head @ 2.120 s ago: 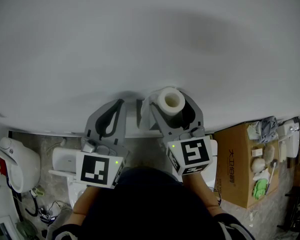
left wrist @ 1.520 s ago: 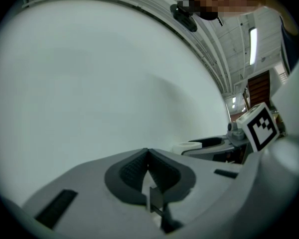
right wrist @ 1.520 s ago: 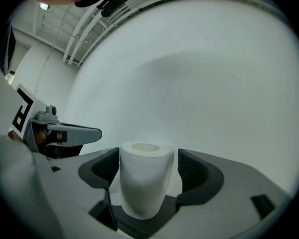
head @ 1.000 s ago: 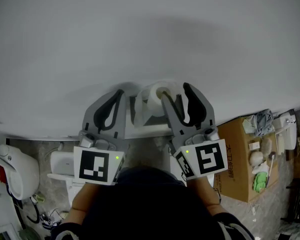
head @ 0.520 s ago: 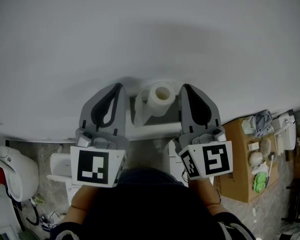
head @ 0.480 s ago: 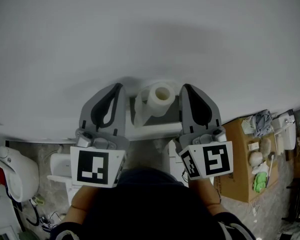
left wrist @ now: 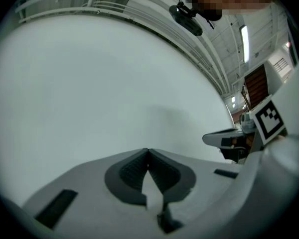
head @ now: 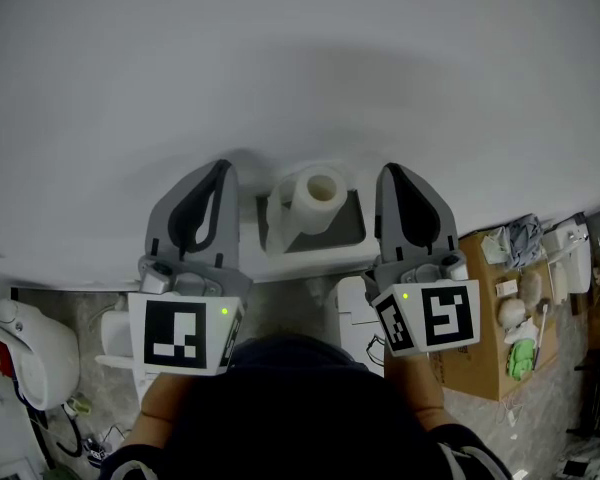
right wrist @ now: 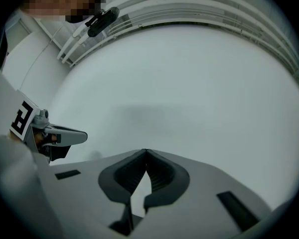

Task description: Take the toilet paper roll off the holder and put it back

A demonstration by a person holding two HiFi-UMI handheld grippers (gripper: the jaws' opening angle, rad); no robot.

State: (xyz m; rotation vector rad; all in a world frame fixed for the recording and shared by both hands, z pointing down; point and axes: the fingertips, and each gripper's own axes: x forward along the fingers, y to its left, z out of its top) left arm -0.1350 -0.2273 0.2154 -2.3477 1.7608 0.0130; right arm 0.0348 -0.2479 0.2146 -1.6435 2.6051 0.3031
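In the head view a white toilet paper roll [head: 316, 194] stands on end on the grey wall holder [head: 344, 230], its hollow core facing up. My left gripper [head: 221, 168] is to the roll's left, shut and empty, its tip near the white wall. My right gripper [head: 389, 172] is to the roll's right, also shut and empty, apart from the roll. In the left gripper view the jaws [left wrist: 148, 151] meet at the tip against bare wall. The right gripper view shows the same, tips [right wrist: 146, 152] touching, nothing between them.
A white wall [head: 300, 68] fills the upper view. On the floor stand a cardboard box [head: 495, 308] of small items at right, a white appliance [head: 25, 353] at left and a white unit [head: 115, 333] under the left gripper. The person's dark torso [head: 300, 408] is at the bottom.
The right gripper let go of the roll on the holder, drew away to the right and shut. The left gripper shifted slightly left. The roll stays on the holder.
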